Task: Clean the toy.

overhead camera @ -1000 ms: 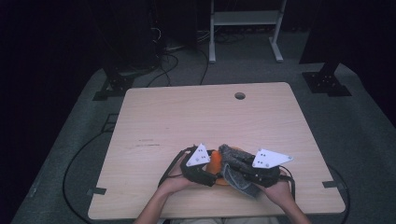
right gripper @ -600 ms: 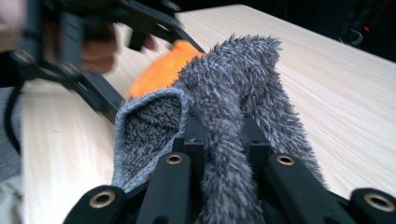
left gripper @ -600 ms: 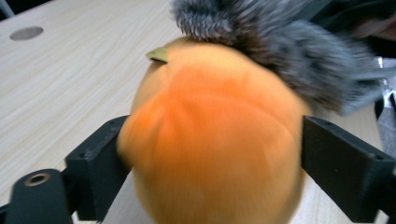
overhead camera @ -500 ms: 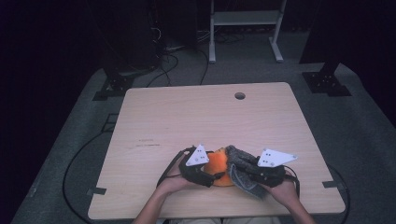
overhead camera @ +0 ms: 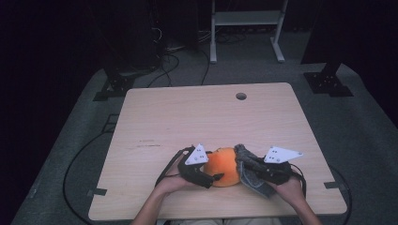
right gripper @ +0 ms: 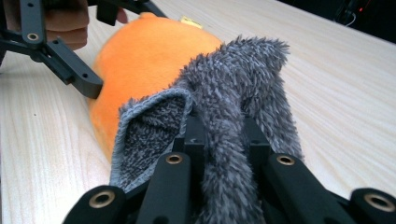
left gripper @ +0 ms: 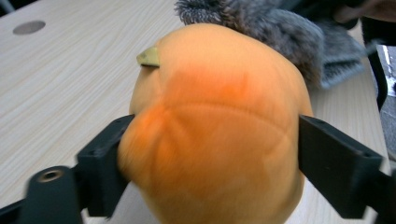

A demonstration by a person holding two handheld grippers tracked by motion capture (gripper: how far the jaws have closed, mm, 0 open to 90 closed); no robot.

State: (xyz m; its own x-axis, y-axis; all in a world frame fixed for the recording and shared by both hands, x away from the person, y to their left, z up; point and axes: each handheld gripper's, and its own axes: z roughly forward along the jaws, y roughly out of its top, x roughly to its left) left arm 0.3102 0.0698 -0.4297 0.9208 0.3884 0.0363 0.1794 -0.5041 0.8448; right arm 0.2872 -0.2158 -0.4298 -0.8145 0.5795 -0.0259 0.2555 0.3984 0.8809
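An orange plush ball point(overhead camera: 224, 166) lies near the table's front edge. My left gripper point(overhead camera: 213, 168) has it between its jaws, and in the left gripper view the gripper point(left gripper: 212, 140) has both pads against the ball point(left gripper: 215, 107). Those jaws have just been opening wider, with the ball still filling the gap. A grey fuzzy fabric cover point(overhead camera: 248, 171) lies against the ball's right side. My right gripper point(right gripper: 219, 135) is shut on a fold of that cover point(right gripper: 233, 88), whose open mouth faces the ball point(right gripper: 144, 56).
The light wooden table point(overhead camera: 187, 117) has a round cable hole point(overhead camera: 241, 96) near its far edge. A white rack point(overhead camera: 246, 18) and black stand bases point(overhead camera: 326, 82) stand on the grey floor beyond. Cables trail off the table's left side.
My right gripper has drawn the grey cover to the right, off the orange ball. Much more of the ball is now bare. The left hand has kept its place.
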